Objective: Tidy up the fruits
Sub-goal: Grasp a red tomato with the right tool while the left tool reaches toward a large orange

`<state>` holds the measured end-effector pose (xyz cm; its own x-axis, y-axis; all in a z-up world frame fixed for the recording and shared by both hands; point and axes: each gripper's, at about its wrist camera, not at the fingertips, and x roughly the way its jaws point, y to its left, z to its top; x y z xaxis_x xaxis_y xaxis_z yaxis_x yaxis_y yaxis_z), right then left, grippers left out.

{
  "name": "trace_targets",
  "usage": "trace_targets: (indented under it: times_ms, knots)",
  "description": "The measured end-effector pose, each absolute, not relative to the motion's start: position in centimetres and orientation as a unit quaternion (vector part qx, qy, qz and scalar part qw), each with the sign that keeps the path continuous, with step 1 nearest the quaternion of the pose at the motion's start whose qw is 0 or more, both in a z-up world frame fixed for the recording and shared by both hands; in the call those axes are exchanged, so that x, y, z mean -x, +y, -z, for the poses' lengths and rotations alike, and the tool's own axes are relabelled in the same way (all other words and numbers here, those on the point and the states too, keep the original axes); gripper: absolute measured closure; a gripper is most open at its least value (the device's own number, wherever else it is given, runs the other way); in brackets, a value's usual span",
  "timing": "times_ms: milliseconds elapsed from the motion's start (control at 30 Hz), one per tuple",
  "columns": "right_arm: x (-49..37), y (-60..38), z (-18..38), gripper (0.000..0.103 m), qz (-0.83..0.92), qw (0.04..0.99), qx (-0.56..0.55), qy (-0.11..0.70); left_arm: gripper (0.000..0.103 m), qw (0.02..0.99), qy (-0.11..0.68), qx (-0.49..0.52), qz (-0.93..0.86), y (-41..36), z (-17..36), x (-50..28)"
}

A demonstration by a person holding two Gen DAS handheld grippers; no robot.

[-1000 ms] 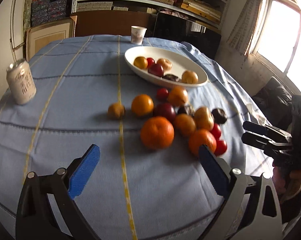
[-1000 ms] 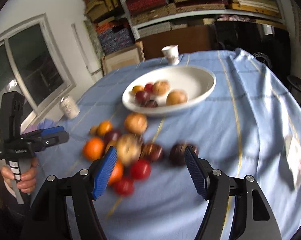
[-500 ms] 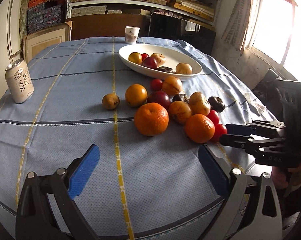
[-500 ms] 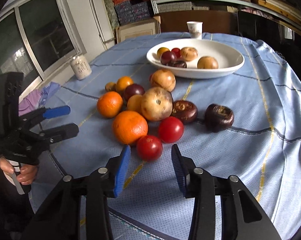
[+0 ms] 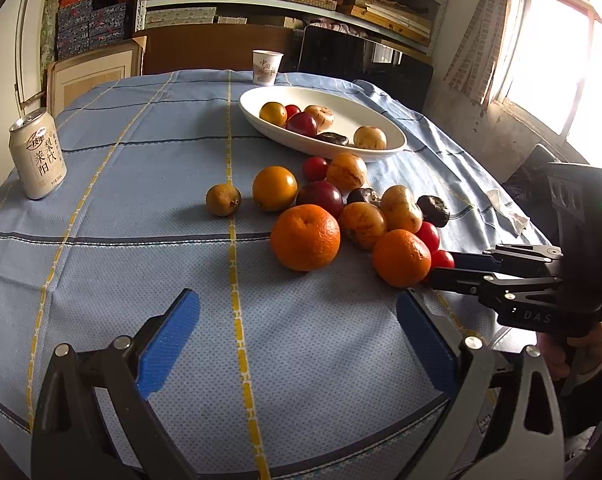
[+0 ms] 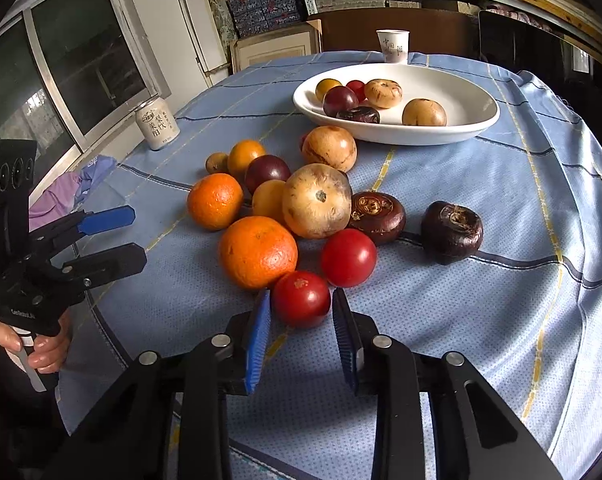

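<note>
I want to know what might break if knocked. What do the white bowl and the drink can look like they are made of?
The white bowl looks like glazed ceramic, going by its glossy, smooth, thick rim, though hard plastic cannot be ruled out. The drink can looks like thin metal: a silvery rimmed top above a matte printed wall.

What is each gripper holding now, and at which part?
The right gripper grips the nearest red tomato by its two sides. The left gripper holds nothing.
</note>
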<state>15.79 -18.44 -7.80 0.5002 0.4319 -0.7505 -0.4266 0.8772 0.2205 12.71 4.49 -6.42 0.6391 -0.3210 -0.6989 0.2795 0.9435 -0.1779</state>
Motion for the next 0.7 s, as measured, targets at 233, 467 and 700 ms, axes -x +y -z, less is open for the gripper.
trace_targets:
  times_ms: [233,467,700]
  knots:
    - [-15.5,-20.0,7.5,0.074,-0.241,0.874,-0.034,0.421,0.006,0.896,0.408,0.041,0.173,4.8,6.5,-13.5]
    - [-15.1,-22.9,7.5,0.074,-0.236,0.883,-0.091,0.396,0.007,0.895,0.412,0.008,0.172,3.3,6.3,-15.5]
    - [-15.2,-22.8,7.4,0.074,-0.243,0.884,-0.088,0.389,0.029,0.88,0.439,-0.006,0.183,1.8,7.0,-18.2]
